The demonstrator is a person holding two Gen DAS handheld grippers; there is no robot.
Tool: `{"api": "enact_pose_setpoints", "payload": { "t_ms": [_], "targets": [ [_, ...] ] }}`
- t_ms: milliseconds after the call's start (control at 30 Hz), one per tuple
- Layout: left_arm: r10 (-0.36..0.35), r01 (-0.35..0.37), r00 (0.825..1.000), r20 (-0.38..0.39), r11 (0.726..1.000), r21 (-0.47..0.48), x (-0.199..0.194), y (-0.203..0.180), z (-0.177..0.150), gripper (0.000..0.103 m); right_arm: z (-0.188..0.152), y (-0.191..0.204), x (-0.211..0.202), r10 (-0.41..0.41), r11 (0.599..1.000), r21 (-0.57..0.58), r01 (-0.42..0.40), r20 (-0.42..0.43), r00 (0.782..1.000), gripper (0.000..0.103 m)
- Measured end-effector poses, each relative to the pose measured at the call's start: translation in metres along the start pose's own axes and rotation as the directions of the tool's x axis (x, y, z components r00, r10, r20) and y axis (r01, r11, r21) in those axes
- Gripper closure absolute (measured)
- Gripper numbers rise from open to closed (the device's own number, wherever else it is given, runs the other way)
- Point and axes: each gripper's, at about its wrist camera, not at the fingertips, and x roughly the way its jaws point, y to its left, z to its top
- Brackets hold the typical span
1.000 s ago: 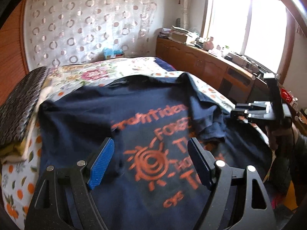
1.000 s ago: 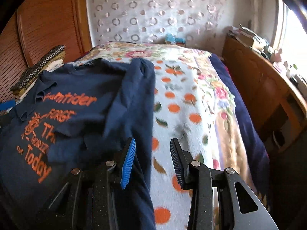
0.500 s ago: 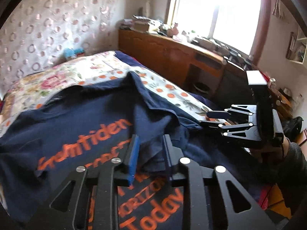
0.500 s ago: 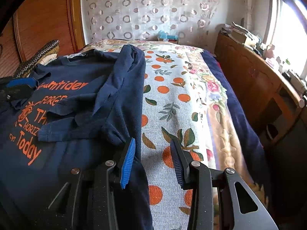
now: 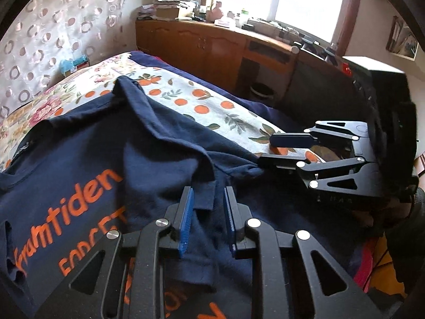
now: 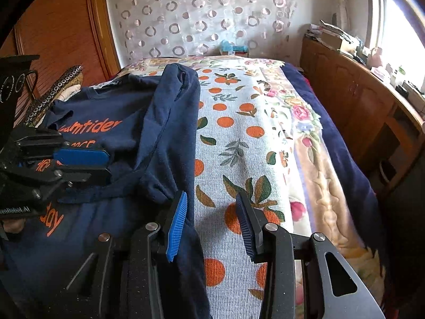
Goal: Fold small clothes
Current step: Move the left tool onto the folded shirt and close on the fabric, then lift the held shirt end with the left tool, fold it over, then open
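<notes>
A navy T-shirt (image 5: 79,143) with orange lettering lies on the bed, its right side folded inward; it also shows in the right wrist view (image 6: 138,122). My left gripper (image 5: 208,218) is narrowly open, its blue pads either side of the folded sleeve's hem (image 5: 207,196), not clamped. It shows in the right wrist view (image 6: 93,164) at the left. My right gripper (image 6: 209,223) is open over the shirt's right edge and the bedspread, holding nothing. In the left wrist view the right gripper (image 5: 268,150) sits at the shirt's edge.
The bed has an orange-and-floral bedspread (image 6: 239,138) over a navy blanket (image 6: 340,143). A wooden cabinet (image 5: 212,50) with clutter runs along the window side. A stack of patterned cushions (image 6: 50,93) lies at the bed's left by a wooden panel.
My left gripper has moved right across the shirt to the folded sleeve and narrowed from wide open. My right gripper has shifted slightly forward along the shirt's edge, still open.
</notes>
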Motion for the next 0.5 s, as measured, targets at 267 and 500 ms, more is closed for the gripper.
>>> {"api": "enact_pose_setpoints", "payload": {
  "t_ms": [267,500],
  "targets": [
    [0.064,-0.064,0.998,-0.011,0.998,0.022,0.007,0.005,0.004,0.072,0.000,0.000,0.000,-0.003,1.000,-0.003,0.003,-0.001,1.000,0.063],
    [0.078,-0.078,0.996,0.054,0.997,0.006,-0.019,0.019,0.004,0.099,0.000,-0.001,0.000,-0.003,1.000,-0.004,0.003,-0.002,1.000,0.063]
  ]
}}
